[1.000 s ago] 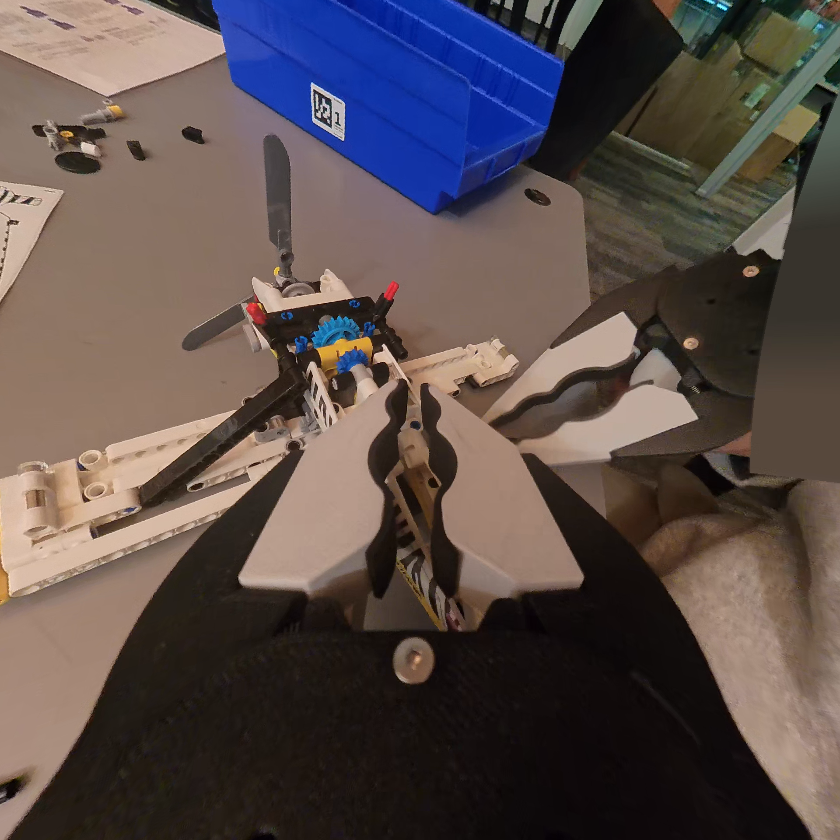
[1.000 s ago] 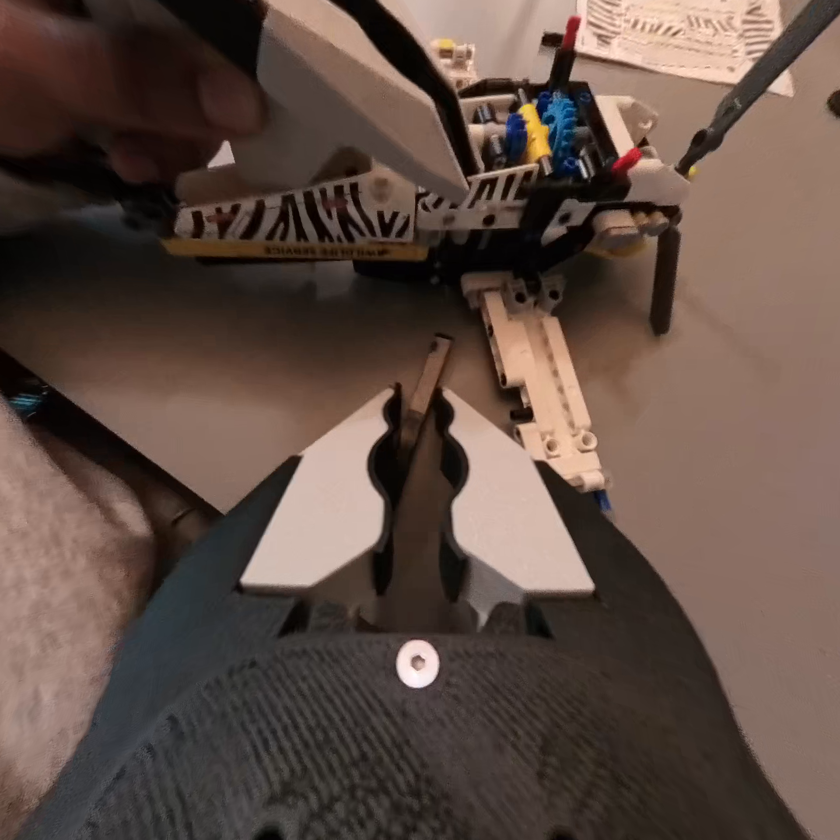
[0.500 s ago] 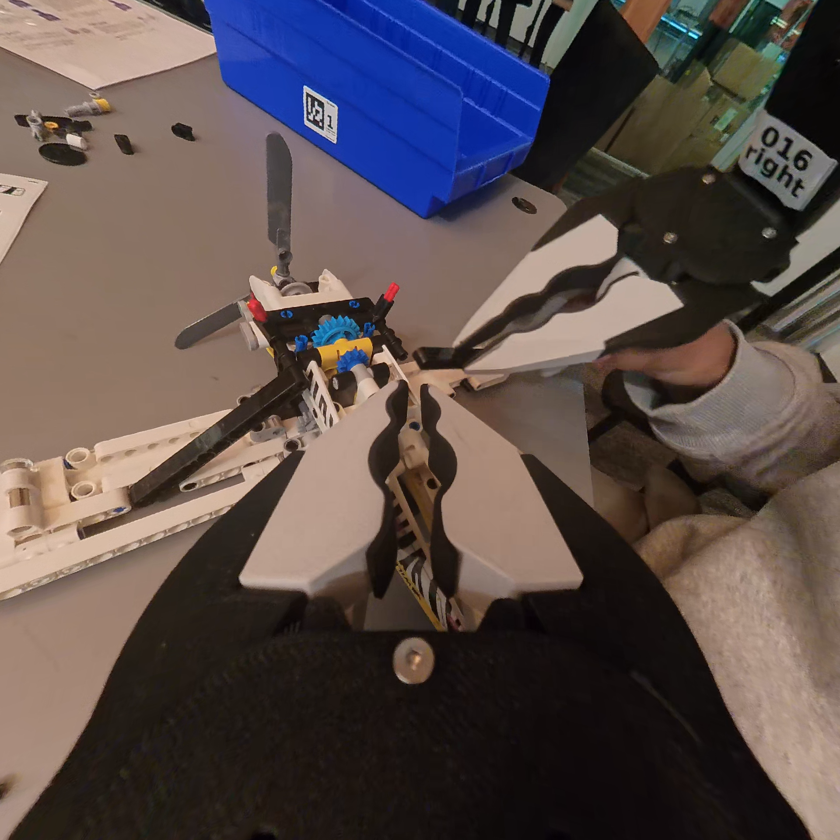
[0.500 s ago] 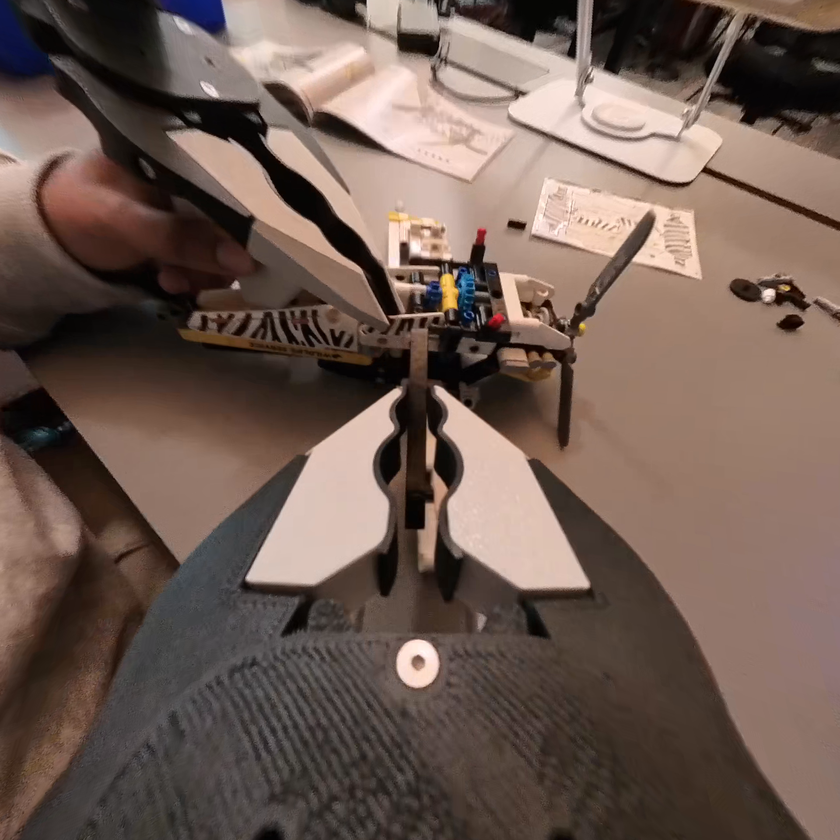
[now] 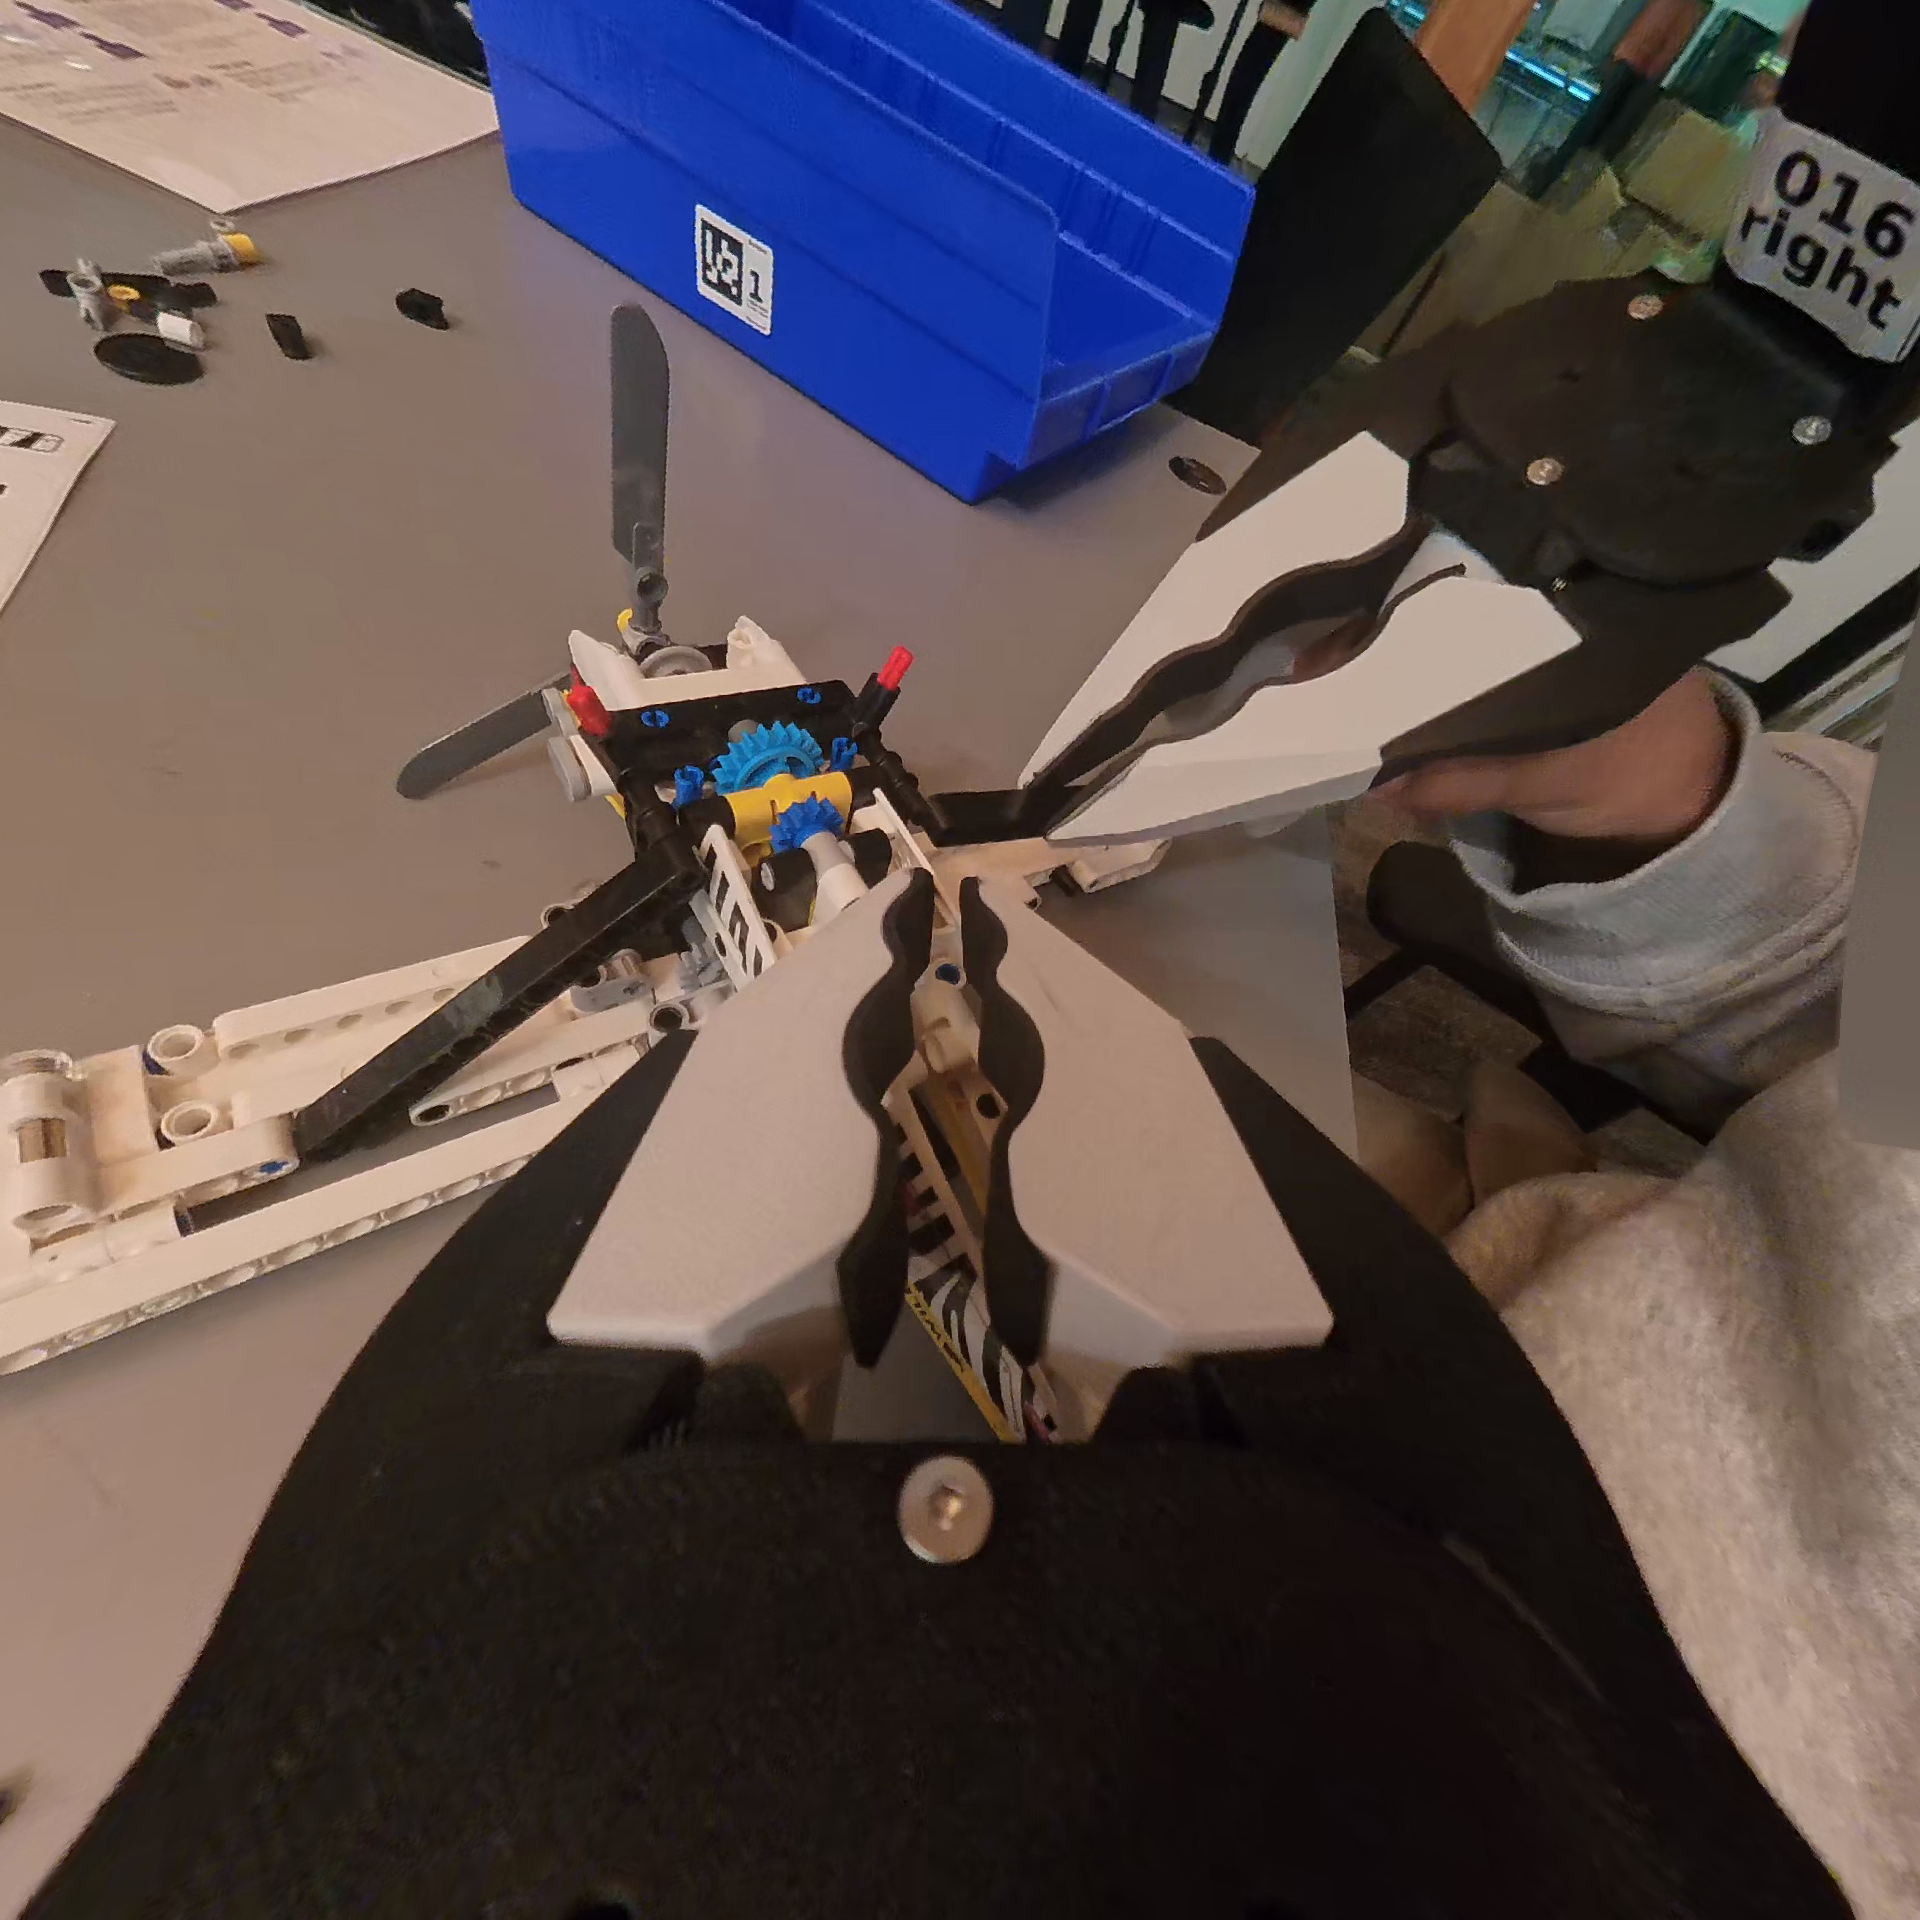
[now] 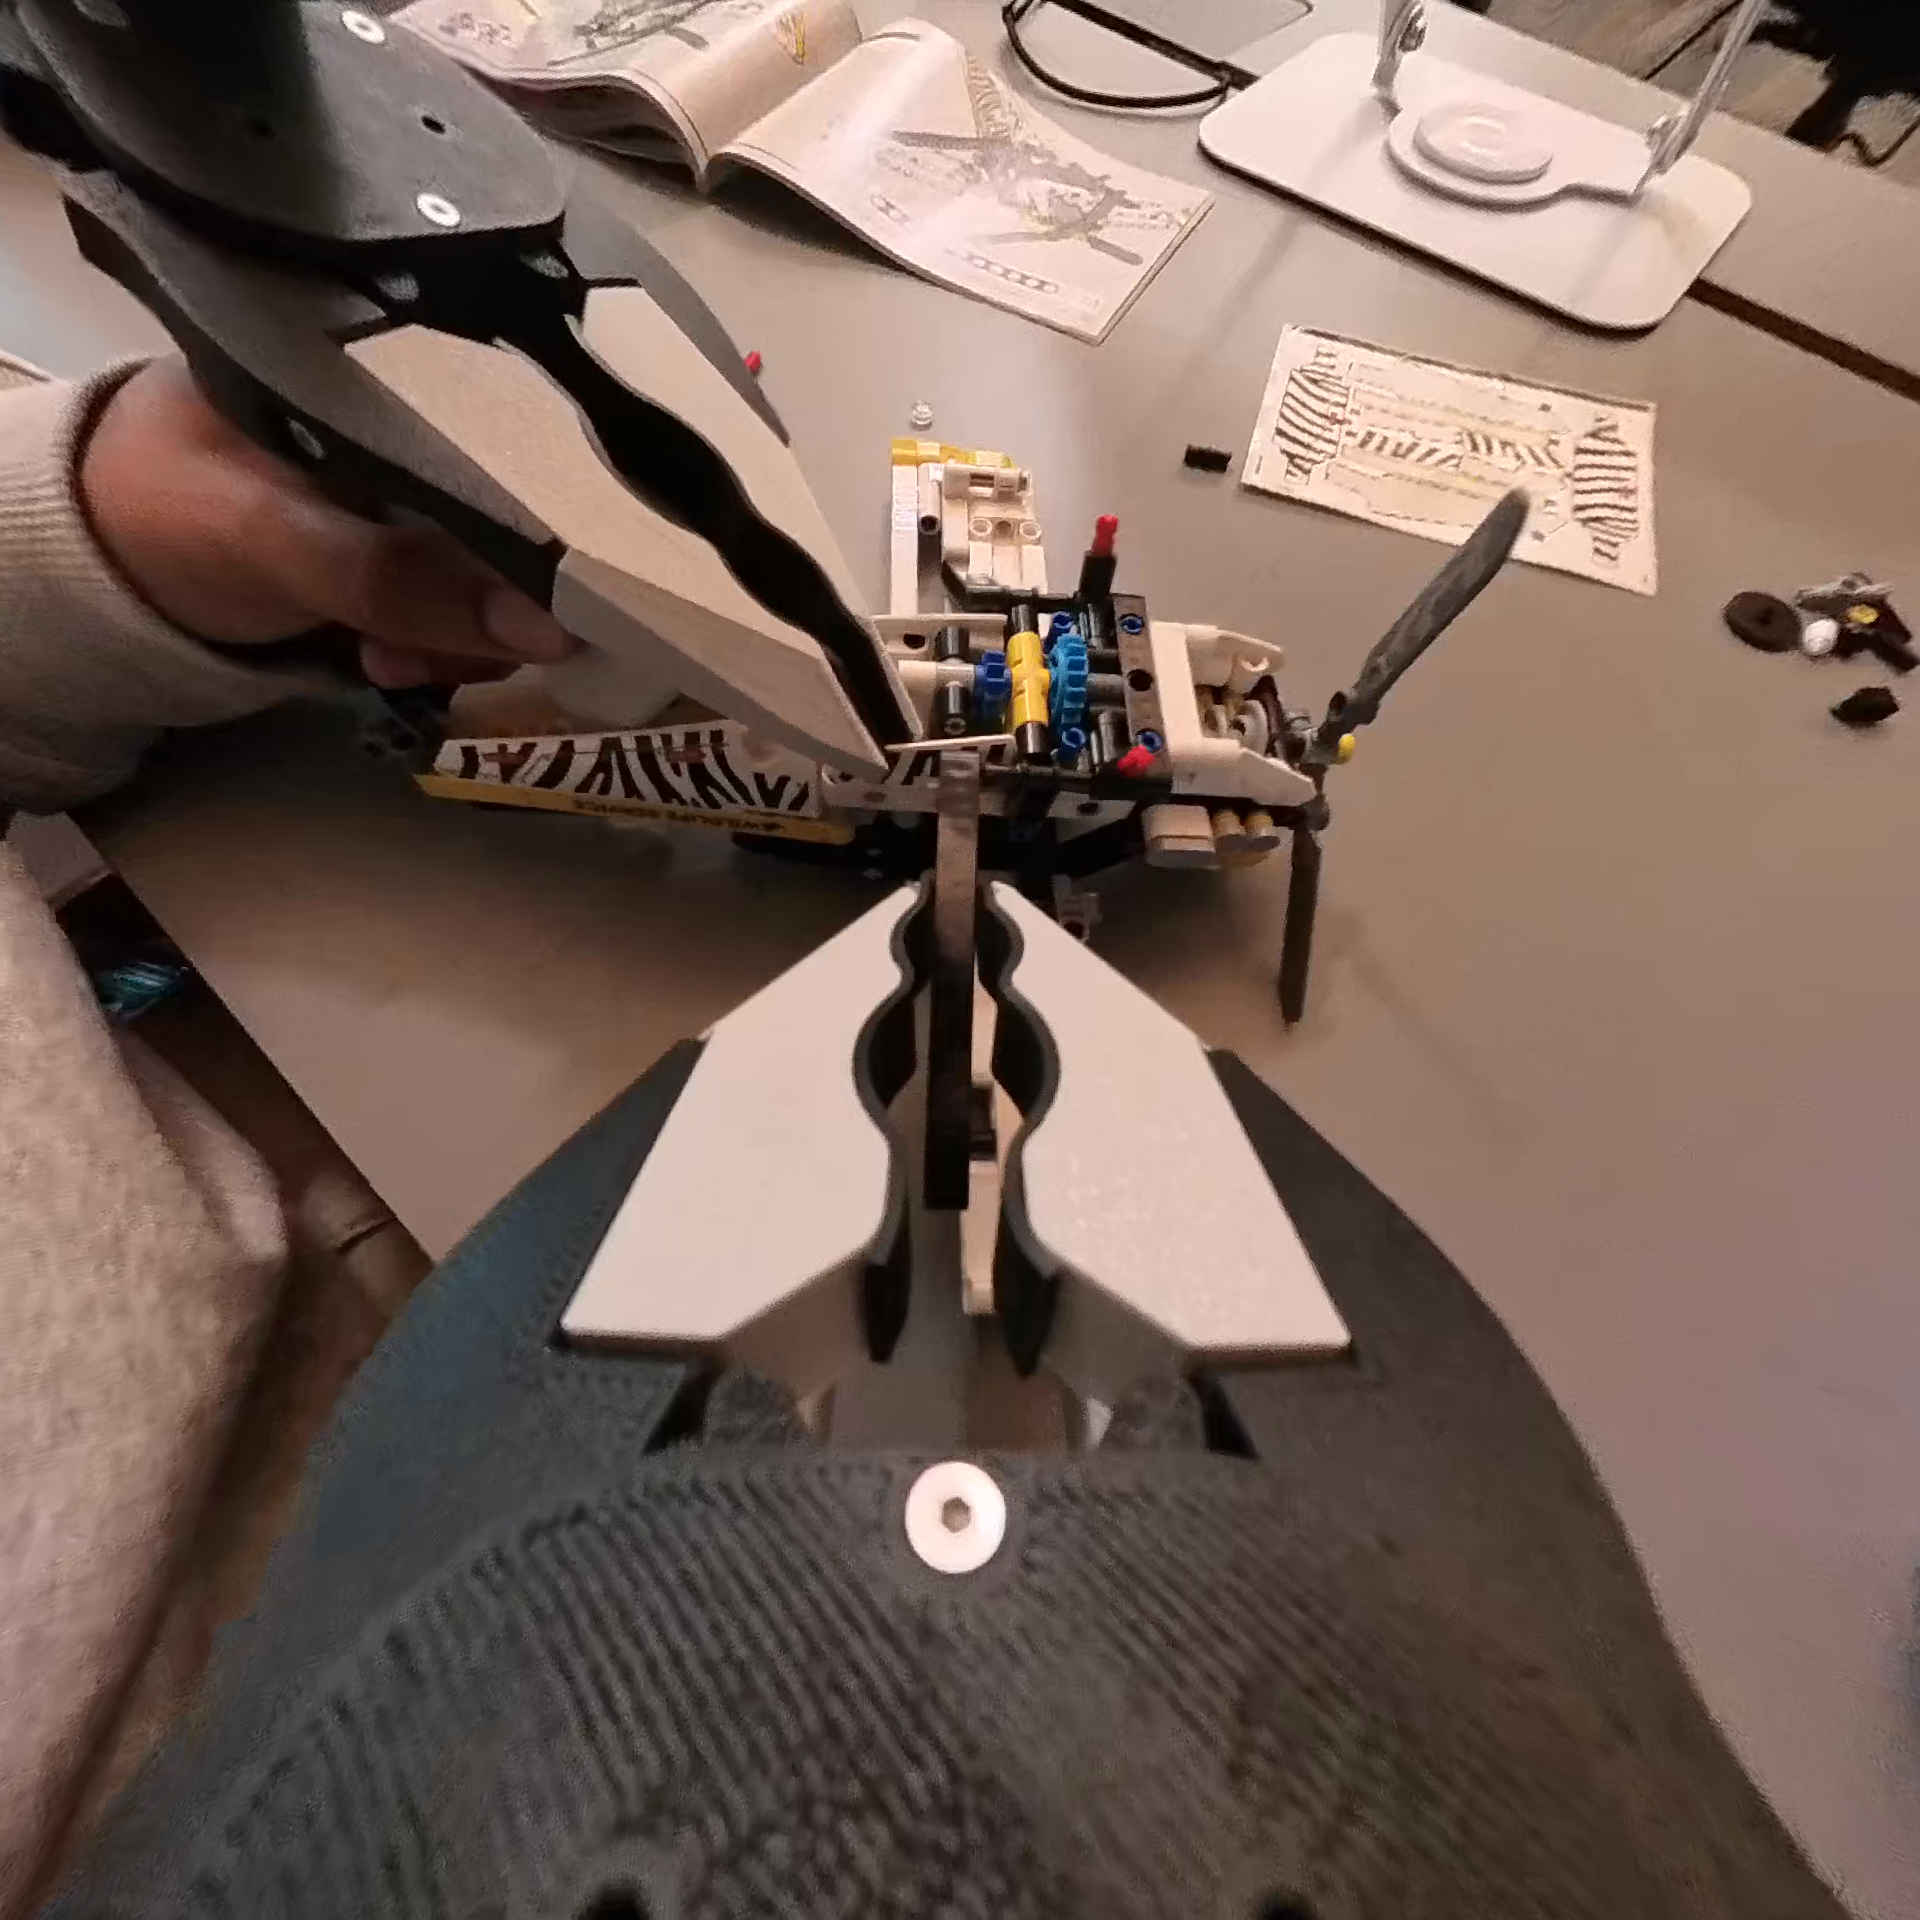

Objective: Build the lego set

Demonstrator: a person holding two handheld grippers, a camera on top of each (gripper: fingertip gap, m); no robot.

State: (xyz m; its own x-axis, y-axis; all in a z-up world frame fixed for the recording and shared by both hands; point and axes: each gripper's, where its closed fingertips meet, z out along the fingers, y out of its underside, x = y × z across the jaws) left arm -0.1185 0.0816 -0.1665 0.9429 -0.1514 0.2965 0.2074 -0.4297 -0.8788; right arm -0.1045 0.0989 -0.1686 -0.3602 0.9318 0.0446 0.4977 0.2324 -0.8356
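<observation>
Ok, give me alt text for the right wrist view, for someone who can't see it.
The right gripper is shut on a thin black beam, its far end at the side of a half-built lego plane with zebra stripes and a propeller on a grey table. The left gripper clamps the plane's body from the left; an open instruction booklet lies behind.
</observation>
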